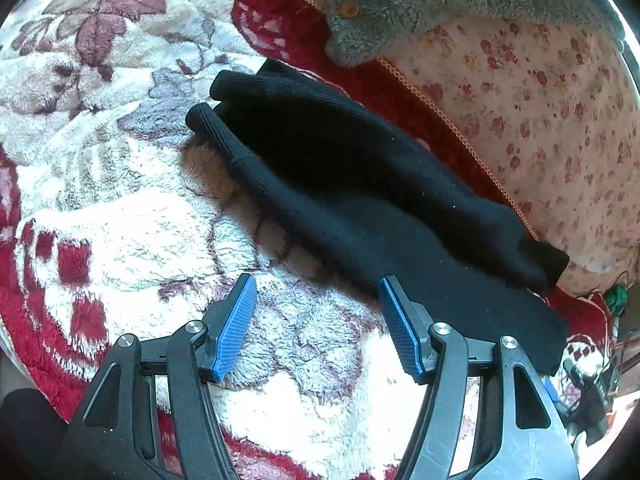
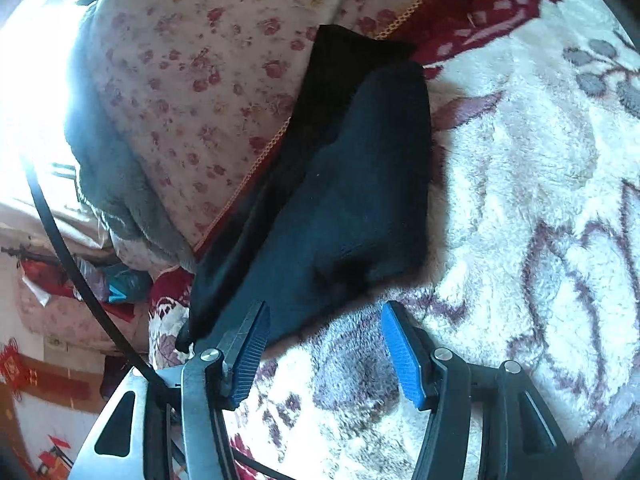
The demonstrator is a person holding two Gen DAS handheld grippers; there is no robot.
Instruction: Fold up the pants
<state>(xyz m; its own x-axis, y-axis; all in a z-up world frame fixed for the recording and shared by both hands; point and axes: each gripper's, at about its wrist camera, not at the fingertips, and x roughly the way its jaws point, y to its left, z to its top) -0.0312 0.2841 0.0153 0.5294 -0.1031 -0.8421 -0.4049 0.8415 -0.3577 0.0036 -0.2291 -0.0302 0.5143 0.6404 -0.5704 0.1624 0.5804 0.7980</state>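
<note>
hovering both spread, empty tools, left tool (image 1: 316, 324) and right tool (image 2: 324, 350), at the near edge of the black pants (image 1: 360, 184) lying doubled on the fleece blanket (image 1: 120, 220), i risk pinching blanket pile too.

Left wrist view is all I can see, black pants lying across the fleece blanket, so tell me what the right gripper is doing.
Observer: The right gripper is open, nothing between its pads, hovering by one end of the black pants.
Operator: Does that end lie flat?
Observer: No, an upper layer is folded over a lower one there, leaving a dark strip uncovered beside the floral quilt.
Operator: Anything beyond the bed on that side?
Observer: Yes, a black cable curves past the gripper, with red decorations on a wall behind.
</note>
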